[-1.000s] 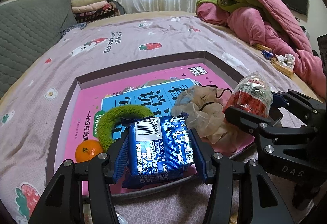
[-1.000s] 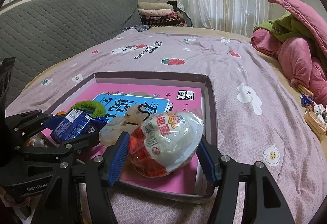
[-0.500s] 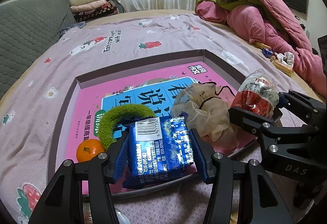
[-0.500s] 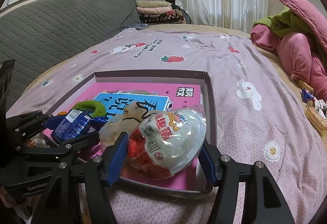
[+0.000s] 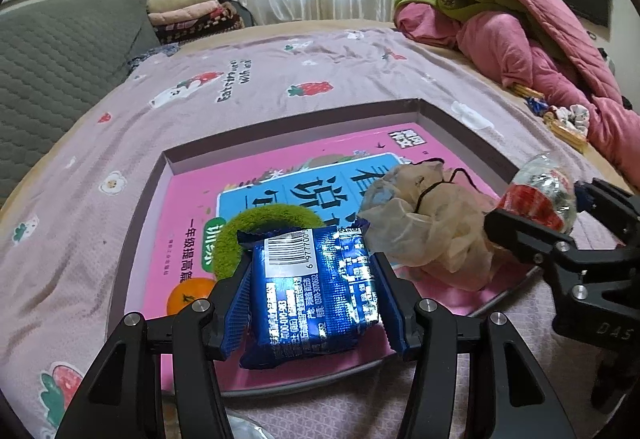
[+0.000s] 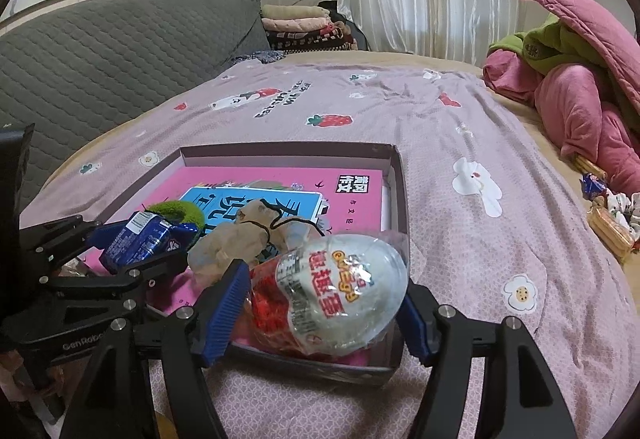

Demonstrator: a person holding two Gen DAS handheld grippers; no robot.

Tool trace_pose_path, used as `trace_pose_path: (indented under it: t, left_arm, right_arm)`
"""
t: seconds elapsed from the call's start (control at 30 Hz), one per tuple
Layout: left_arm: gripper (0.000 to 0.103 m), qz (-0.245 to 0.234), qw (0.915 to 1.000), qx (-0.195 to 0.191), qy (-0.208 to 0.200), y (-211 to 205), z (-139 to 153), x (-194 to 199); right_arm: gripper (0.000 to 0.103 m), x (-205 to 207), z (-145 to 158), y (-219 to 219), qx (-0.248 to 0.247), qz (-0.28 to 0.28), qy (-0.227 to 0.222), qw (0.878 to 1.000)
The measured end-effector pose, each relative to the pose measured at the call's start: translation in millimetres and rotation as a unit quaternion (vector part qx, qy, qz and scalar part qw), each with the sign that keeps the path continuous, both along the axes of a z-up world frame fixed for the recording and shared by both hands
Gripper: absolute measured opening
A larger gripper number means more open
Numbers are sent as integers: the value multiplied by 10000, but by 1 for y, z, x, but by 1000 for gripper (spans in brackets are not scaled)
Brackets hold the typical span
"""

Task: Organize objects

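Note:
My left gripper (image 5: 316, 303) is shut on a blue foil snack packet (image 5: 316, 279), held over the near edge of a shallow box (image 5: 280, 127) on the bed. A pink book (image 5: 188, 207) lines the box. My right gripper (image 6: 320, 307) has its jaws opening around an egg-shaped snack pack (image 6: 340, 291), red and white. The pack lies between the pads at the box's near right corner, with a slim gap showing on its left side. In the left wrist view the same pack (image 5: 540, 191) sits between the right gripper's fingers.
Inside the box lie a green fuzzy ring (image 5: 272, 223), a small orange (image 5: 188, 293) and a crumpled beige bag (image 5: 428, 227). Pink and green quilts (image 5: 520, 19) pile up at the far right. Loose snacks (image 6: 608, 227) lie at the bed's right edge.
The right jaws have spread a little, and the egg-shaped pack has settled lower and tilted in the box corner. The left gripper and its blue packet have stayed put.

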State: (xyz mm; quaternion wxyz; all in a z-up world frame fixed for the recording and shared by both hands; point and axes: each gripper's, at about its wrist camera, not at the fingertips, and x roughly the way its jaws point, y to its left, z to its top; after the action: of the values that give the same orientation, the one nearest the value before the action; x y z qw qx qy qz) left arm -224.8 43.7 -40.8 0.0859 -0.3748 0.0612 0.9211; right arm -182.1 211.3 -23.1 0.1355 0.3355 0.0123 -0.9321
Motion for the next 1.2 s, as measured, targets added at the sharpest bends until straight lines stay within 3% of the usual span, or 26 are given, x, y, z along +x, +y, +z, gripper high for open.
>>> trace_pose_path:
  t: [1.0,1.2]
  left_arm:
    - [60,1,9999,91,106,4,10,6]
    - [64,-10,9998,152,150,2,16,7]
  right_arm:
    - [74,1,8,7,-84,-178,254,9995]
    - [74,0,9,9,-87,-189,251,9995]
